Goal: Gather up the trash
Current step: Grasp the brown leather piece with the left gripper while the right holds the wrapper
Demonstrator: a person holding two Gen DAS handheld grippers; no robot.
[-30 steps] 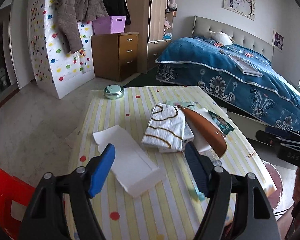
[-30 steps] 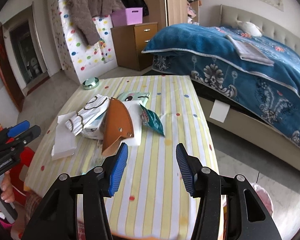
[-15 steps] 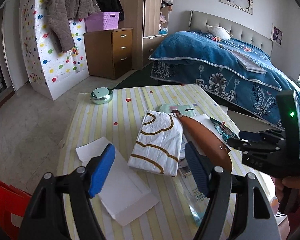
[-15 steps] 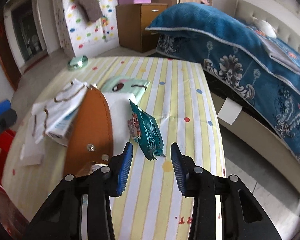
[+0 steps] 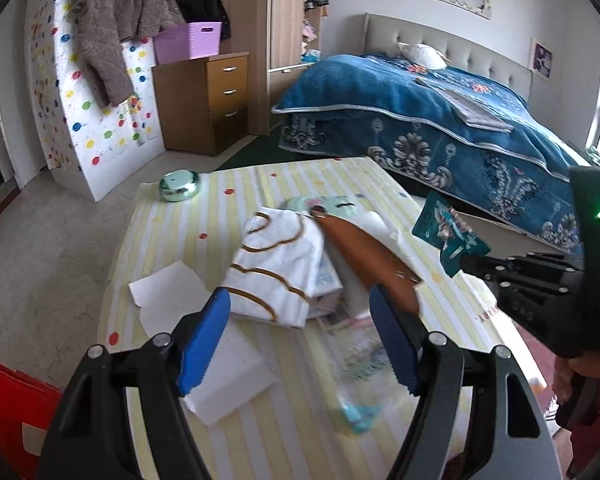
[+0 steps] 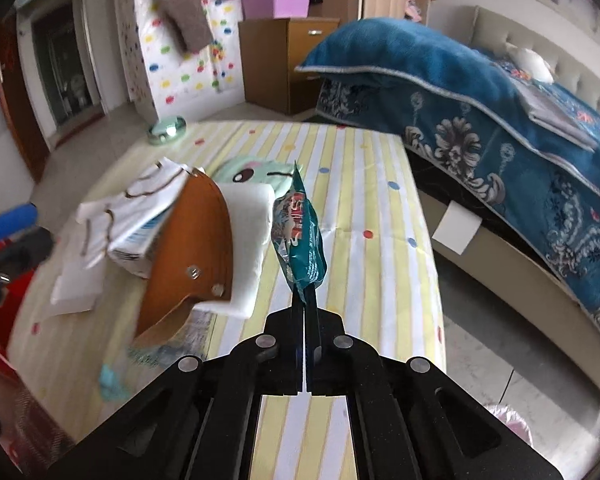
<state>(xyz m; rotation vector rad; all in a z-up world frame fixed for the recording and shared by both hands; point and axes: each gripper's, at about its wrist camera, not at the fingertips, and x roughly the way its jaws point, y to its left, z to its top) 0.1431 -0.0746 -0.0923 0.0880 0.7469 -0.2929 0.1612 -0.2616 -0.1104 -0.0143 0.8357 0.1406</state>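
Right wrist view: right gripper point(image 6: 303, 316), just closed, pinches a teal snack wrapper point(image 6: 300, 236), now lifted off the counter point(image 6: 380, 200) near its bed-side edge; left gripper point(image 5: 300, 344) hovers wide.

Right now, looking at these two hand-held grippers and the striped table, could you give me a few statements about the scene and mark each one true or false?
1. The right hand-held gripper is shut on the teal snack wrapper. True.
2. The left hand-held gripper grips the white napkin. False: it is open, holding nothing.
3. The wrapper lies flat on the table. False: it stands up from the closed jaws.
4. A round metal tin sits near the table's far corner. True.
5. The brown leather piece lies on the bed. False: it lies on the table's pile.
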